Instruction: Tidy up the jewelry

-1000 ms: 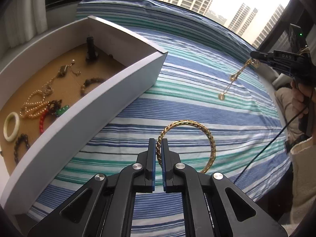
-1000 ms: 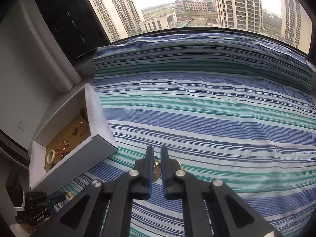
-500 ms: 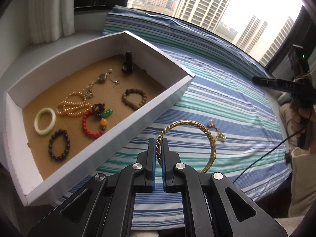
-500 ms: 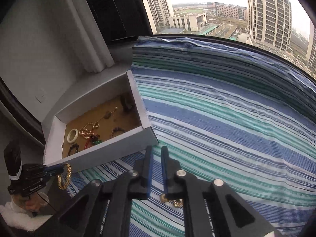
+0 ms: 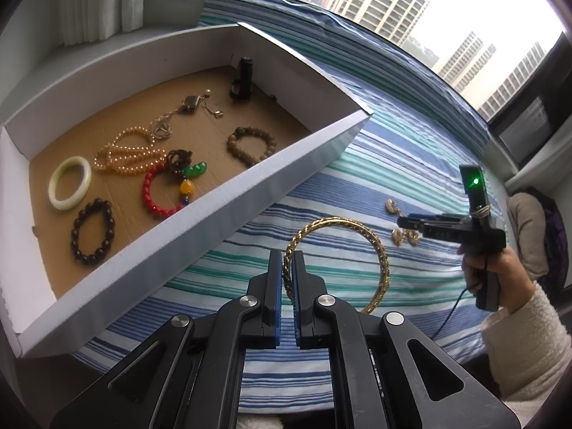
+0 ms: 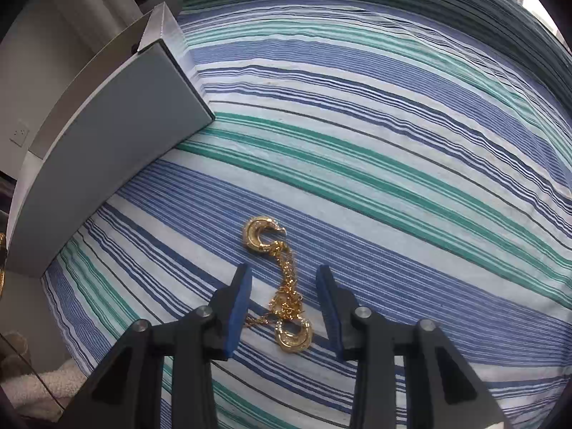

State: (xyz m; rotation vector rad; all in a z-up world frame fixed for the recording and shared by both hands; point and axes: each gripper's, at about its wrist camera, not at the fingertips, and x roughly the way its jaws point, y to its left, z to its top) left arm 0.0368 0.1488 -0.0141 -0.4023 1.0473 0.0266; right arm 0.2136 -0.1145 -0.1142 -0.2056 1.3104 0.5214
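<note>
My right tool [image 6: 282,302] had just spread, leaving the gold chain [image 6: 282,286] loose on the bed; left tool [image 5: 286,275] pinched the gold bangle [image 5: 371,246], box [image 5: 200,221] next.

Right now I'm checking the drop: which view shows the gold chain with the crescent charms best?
The right wrist view: the gold chain lies on the striped bedspread, whole, between the open right claw. The left wrist view shows only small gold bits under that claw.

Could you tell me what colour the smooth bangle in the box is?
Pale greenish white bangle; left wrist view.
</note>
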